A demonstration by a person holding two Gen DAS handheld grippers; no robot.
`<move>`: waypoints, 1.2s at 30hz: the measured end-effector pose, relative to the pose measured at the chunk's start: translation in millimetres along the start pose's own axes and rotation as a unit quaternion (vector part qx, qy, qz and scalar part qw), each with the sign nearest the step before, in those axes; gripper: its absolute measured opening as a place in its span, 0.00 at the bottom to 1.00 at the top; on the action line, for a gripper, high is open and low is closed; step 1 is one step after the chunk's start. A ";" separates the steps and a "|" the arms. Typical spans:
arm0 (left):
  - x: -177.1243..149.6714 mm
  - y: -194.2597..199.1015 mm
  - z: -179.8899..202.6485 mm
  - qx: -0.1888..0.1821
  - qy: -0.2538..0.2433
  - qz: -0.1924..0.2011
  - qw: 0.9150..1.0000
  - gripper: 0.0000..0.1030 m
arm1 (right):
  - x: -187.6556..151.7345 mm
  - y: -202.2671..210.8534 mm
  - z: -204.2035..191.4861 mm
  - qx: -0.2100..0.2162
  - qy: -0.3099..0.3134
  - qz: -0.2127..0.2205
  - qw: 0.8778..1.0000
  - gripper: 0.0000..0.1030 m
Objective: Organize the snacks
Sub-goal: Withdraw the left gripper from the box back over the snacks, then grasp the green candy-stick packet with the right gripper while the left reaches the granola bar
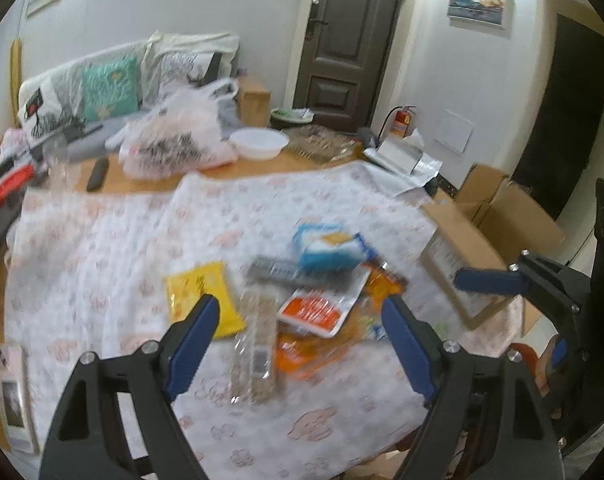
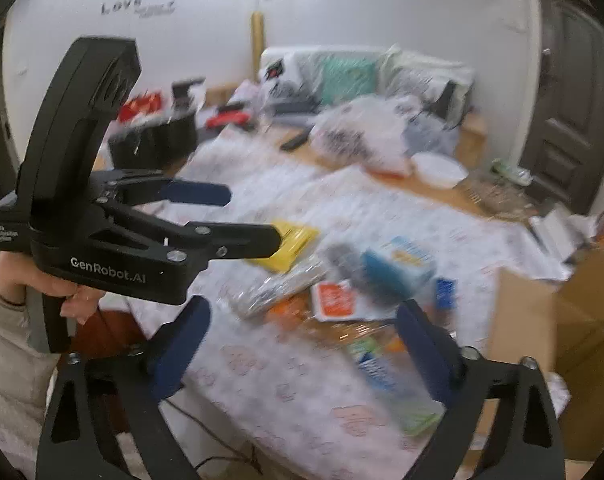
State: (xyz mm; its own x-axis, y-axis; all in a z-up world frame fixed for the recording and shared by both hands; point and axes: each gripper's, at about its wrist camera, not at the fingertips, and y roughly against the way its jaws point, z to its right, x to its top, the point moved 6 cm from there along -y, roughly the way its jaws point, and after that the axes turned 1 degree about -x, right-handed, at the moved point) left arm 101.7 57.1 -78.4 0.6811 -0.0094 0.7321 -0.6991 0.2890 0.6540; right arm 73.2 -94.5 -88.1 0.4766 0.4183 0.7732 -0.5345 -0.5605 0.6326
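A heap of snack packets lies on the white patterned tablecloth [image 1: 101, 240]: a yellow bag [image 1: 199, 298], a clear pack of bars [image 1: 255, 340], an orange-and-white packet [image 1: 316, 308], a blue-and-white box [image 1: 328, 248] and an orange bag [image 1: 382, 284]. My left gripper [image 1: 299, 316] is open and empty above the near side of the heap. My right gripper [image 2: 302, 322] is open and empty over the heap's near edge; it also shows at the right of the left wrist view [image 1: 486, 280]. The left gripper shows in the right wrist view [image 2: 249, 216]. Both views are blurred.
An open cardboard box [image 1: 498, 224] stands past the table's right edge. A white bowl [image 1: 257, 142], a full plastic bag [image 1: 173, 136] and a remote [image 1: 97, 174] sit at the far side. A phone-like item [image 1: 13, 392] lies at the near left.
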 end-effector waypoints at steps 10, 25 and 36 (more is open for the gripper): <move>-51.7 -51.8 -16.9 -0.031 0.030 -0.031 0.999 0.63 | -49.7 -72.6 10.8 -0.025 -0.015 -0.081 0.996 0.62; -76.4 -74.4 -17.2 -0.041 0.030 -0.049 0.998 0.58 | -79.8 -88.4 68.1 -0.105 -0.047 -0.123 0.986 0.61; -78.0 -74.2 -16.9 -0.024 0.021 -0.039 0.999 0.58 | -86.4 -82.8 69.2 -0.087 -0.051 -0.118 0.988 0.31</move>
State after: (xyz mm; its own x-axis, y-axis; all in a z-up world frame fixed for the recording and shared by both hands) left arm 104.1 52.6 -187.2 0.7430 0.0067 0.6693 -0.6325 0.3343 0.6987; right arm 124.6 -133.7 -210.2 0.6652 0.4435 0.6007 -0.5074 -0.3217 0.7994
